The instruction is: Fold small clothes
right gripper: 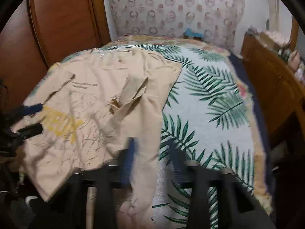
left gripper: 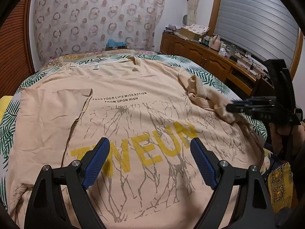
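the right claw (left gripper: pixel 231 106) sits clamped on the t-shirt (left gripper: pixel 133 114)'s bunched sleeve at three o'clock, nearer it than the left claw (left gripper: pixel 149 160), whose jaws stand apart over the print.

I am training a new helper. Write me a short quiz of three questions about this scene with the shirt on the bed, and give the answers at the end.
1. True or false: the left gripper has its fingers shut on the T-shirt.
2. The large word printed on the T-shirt has which colour? A yellow, B red, C black.
3. In a few words: what pattern does the bed cover show?

Key: 1 false, the fingers stand wide apart above the cloth. 2 A. 3 green palm leaves on a light ground.
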A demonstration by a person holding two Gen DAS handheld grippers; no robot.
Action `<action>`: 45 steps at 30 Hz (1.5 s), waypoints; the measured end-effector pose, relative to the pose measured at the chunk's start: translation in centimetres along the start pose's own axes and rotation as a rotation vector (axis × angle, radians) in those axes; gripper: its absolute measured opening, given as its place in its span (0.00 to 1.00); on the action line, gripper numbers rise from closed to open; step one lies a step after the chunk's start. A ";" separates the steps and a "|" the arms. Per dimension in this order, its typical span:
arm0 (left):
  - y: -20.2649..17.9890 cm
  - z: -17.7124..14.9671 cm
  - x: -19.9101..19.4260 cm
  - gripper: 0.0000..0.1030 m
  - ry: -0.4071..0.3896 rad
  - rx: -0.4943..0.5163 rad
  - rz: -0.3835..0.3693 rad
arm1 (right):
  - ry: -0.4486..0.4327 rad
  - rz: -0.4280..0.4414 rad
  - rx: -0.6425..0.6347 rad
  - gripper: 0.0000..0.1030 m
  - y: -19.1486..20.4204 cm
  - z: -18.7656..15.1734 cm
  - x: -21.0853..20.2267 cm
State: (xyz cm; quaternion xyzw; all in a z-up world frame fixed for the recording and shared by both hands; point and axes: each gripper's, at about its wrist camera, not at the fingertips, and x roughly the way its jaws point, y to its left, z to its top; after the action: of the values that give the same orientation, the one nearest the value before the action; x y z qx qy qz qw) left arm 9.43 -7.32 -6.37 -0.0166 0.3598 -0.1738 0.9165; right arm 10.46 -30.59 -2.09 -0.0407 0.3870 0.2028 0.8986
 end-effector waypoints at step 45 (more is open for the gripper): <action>-1.6 15.2 6.5 0.12 0.073 0.142 -0.093 | -0.097 -0.049 0.134 0.33 -3.6 -6.8 -3.1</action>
State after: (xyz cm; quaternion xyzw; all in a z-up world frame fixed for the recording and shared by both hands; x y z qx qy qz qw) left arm 23.45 -12.41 0.93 0.0380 0.3787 -0.2417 0.8926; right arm 5.39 -36.51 -4.89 0.0200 0.3547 0.1560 0.9217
